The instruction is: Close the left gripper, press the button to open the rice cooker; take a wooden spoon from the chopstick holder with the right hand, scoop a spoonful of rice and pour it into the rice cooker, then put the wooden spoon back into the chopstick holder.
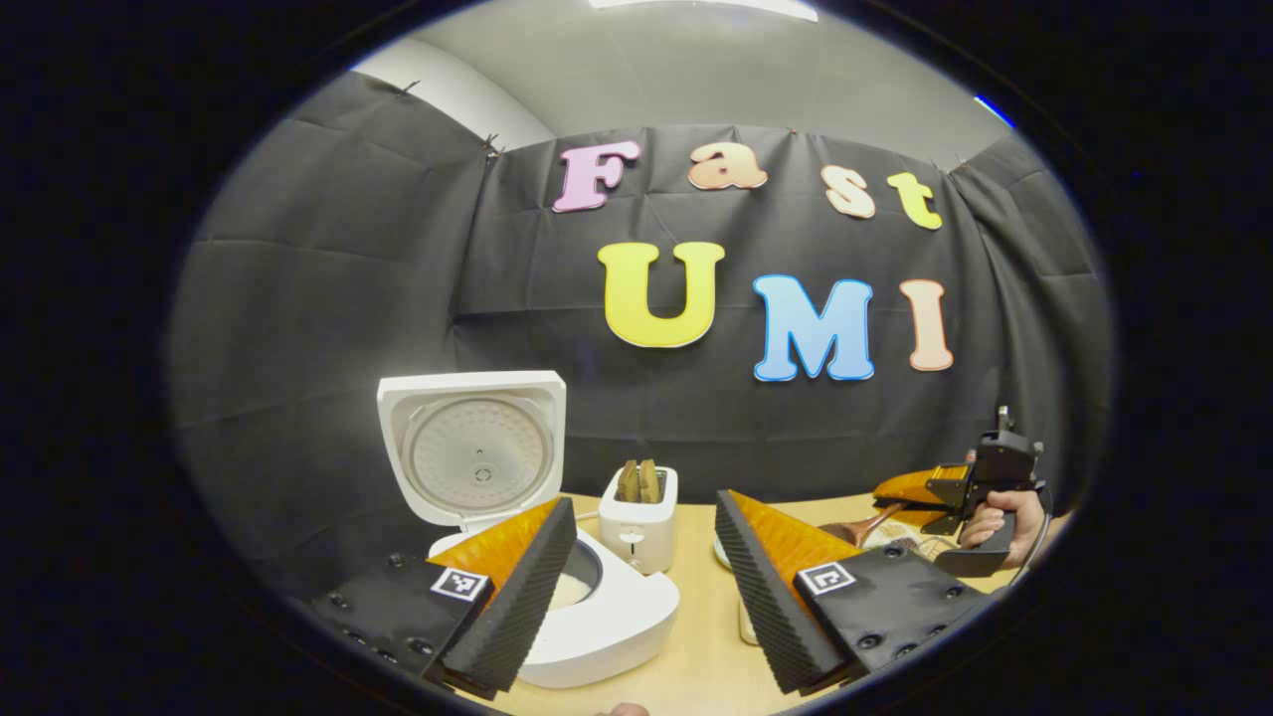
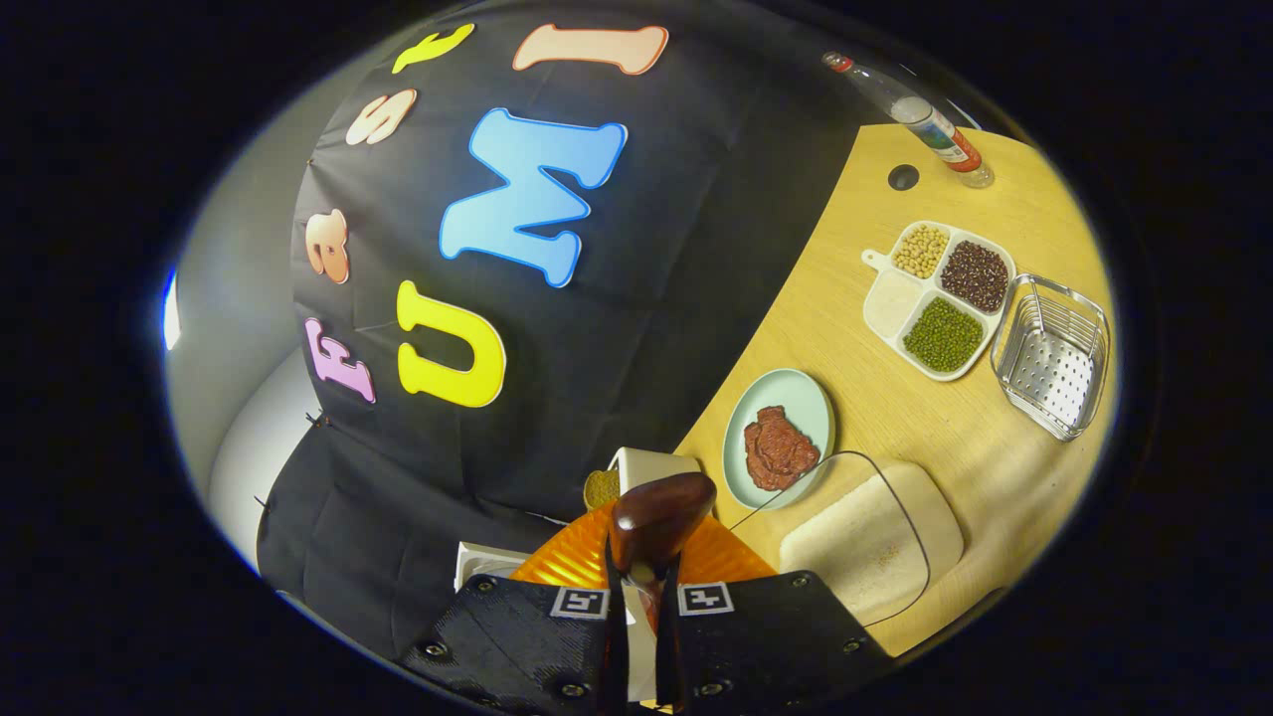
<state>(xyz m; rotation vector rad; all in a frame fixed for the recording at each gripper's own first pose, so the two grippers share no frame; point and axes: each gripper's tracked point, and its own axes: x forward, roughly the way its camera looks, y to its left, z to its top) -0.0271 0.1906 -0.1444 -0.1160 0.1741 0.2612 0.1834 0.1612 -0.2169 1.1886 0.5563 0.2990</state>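
Between the clenched right tongs point(image 2: 641, 587), the dark wooden spoon point(image 2: 659, 517) might twist loose; below the released left tongs point(image 1: 644, 587), the white rice cooker point(image 1: 557, 597) gapes.

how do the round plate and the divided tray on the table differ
The round plate is pale green and undivided; the divided tray is white with four compartments. The plate holds one reddish-brown lump; the tray holds separate grains and beans, yellowish, dark, green and white. Both lie flat on the wooden table.
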